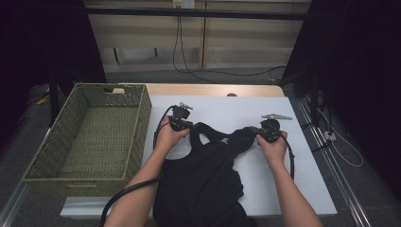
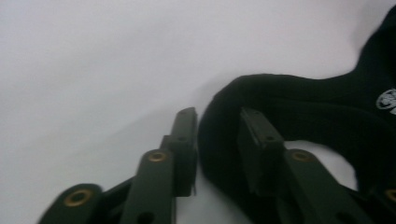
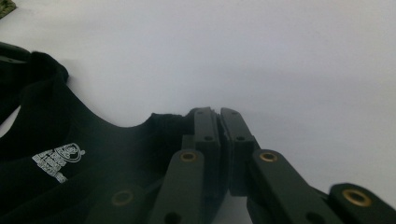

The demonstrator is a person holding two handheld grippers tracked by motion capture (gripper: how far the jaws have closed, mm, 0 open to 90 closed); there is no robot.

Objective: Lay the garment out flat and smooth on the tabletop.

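A black sleeveless top (image 1: 203, 175) lies on the white table cover (image 1: 227, 106), neck end away from me and its hem hanging over the near edge. My left gripper (image 1: 191, 126) is at the top's left shoulder strap. In the left gripper view the bunched strap (image 2: 219, 140) fills the gap between the jaws of that gripper (image 2: 217, 116), and both pads touch it. At the right shoulder strap, my right gripper (image 1: 250, 130) is shut on it. The right gripper view has that gripper's jaws (image 3: 218, 114) pressed together on a thin edge of fabric (image 3: 163, 122). A small white printed label (image 3: 58, 161) marks the neck.
A green woven basket (image 1: 137, 137) stands on the table's left side, close beside my left hand, with nothing showing inside. White cover extends beyond and to the right of the top. Cables (image 1: 189, 56) run across the floor behind the table.
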